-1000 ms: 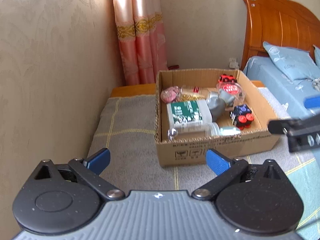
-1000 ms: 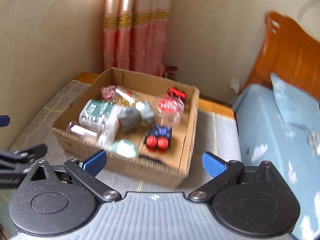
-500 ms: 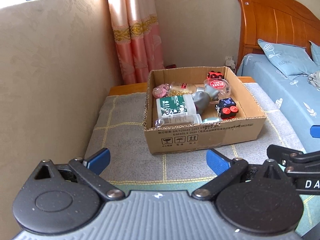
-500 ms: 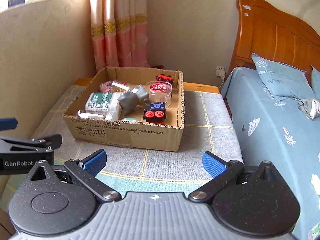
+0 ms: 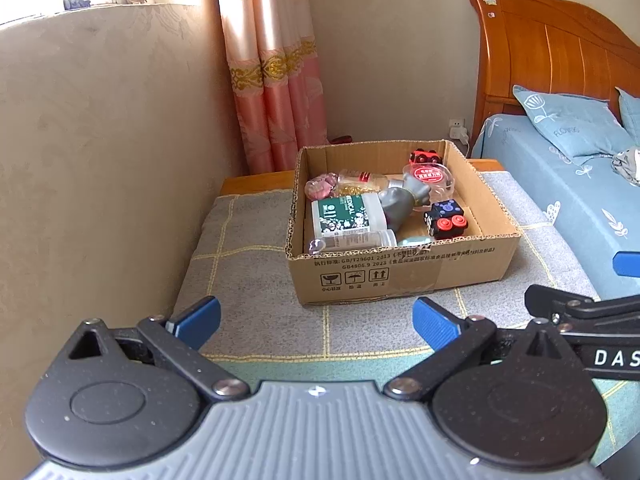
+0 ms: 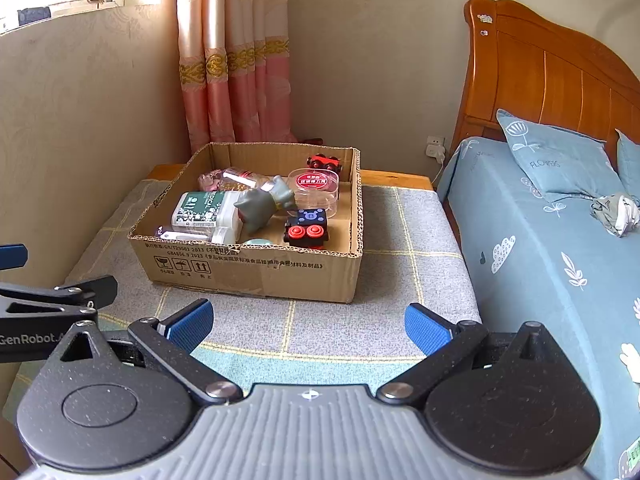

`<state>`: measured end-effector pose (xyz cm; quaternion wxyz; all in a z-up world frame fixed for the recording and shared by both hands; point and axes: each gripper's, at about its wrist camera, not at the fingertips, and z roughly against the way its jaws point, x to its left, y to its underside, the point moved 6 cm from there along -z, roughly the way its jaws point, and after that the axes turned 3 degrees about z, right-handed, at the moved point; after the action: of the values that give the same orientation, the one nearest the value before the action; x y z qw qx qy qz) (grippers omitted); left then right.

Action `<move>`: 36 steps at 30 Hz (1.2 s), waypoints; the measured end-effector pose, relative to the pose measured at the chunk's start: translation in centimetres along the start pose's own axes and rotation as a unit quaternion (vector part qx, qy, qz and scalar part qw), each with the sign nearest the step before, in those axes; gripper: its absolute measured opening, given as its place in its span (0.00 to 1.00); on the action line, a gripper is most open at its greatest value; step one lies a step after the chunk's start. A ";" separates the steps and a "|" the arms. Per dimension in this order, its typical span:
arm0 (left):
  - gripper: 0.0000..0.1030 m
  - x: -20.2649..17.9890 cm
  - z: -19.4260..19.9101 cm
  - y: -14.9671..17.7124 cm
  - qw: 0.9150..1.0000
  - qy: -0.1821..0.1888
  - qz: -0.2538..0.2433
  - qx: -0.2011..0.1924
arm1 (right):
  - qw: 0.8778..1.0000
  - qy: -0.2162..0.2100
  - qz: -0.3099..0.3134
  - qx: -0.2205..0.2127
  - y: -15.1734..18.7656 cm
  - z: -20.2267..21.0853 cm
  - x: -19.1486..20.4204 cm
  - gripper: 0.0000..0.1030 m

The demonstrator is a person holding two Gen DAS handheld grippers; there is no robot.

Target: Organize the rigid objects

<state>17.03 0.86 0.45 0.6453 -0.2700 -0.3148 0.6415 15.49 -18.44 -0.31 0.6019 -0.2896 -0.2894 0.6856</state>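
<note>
looks basically done: cardboard box (image 5: 400,276) sits mid-table (image 5: 248,248) with the green bottle (image 5: 346,216), grey figure (image 5: 400,202), black cube (image 5: 446,220) and red car (image 5: 425,156) (12 o'clock corner) inside. left gripper (image 5: 316,318) and right gripper (image 6: 308,322) jaws wide, holding nothing.

One cardboard box (image 5: 400,276); two bottles (image 5: 348,216), two black toy blocks (image 5: 446,220), one round tub (image 5: 432,178).
</note>
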 end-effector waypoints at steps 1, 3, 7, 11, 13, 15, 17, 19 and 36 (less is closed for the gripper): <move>0.99 0.0 0.0 0.0 1.000 0.000 0.000 0.000 | 1.000 0.000 0.000 0.000 0.0 0.0 0.0 1.00; 0.99 0.1 0.1 0.0 1.000 -0.001 0.001 -0.001 | 1.000 0.002 0.000 0.000 0.0 0.1 0.0 1.00; 0.99 0.1 0.2 0.0 1.000 0.001 0.001 -0.002 | 1.000 0.005 0.001 -0.002 0.0 0.2 0.0 1.00; 0.99 0.2 0.2 0.0 1.000 0.001 0.002 -0.002 | 1.000 0.006 -0.001 -0.004 -0.1 0.3 -0.1 1.00; 0.99 0.3 0.2 0.0 1.000 0.000 0.002 -0.002 | 1.000 0.007 -0.002 -0.004 -0.1 0.3 -0.1 1.00; 0.99 0.4 0.2 0.0 1.000 -0.001 0.002 -0.002 | 1.000 0.007 -0.003 -0.005 -0.2 0.3 -0.2 1.00; 0.99 0.3 0.2 0.1 1.000 -0.001 0.001 -0.001 | 1.000 0.008 -0.004 -0.005 -0.2 0.2 -0.2 1.00; 0.99 0.3 0.3 0.0 1.000 -0.003 0.001 -0.002 | 1.000 0.009 -0.004 -0.006 -0.3 0.2 -0.3 1.00; 0.99 0.4 0.4 0.0 1.000 -0.003 0.002 -0.003 | 1.000 0.010 -0.004 -0.008 -0.3 0.3 -0.3 1.00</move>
<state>16.69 1.21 0.71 0.6422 -0.2703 -0.3180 0.6430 15.51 -18.73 0.10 0.6050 -0.2999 -0.2898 0.6783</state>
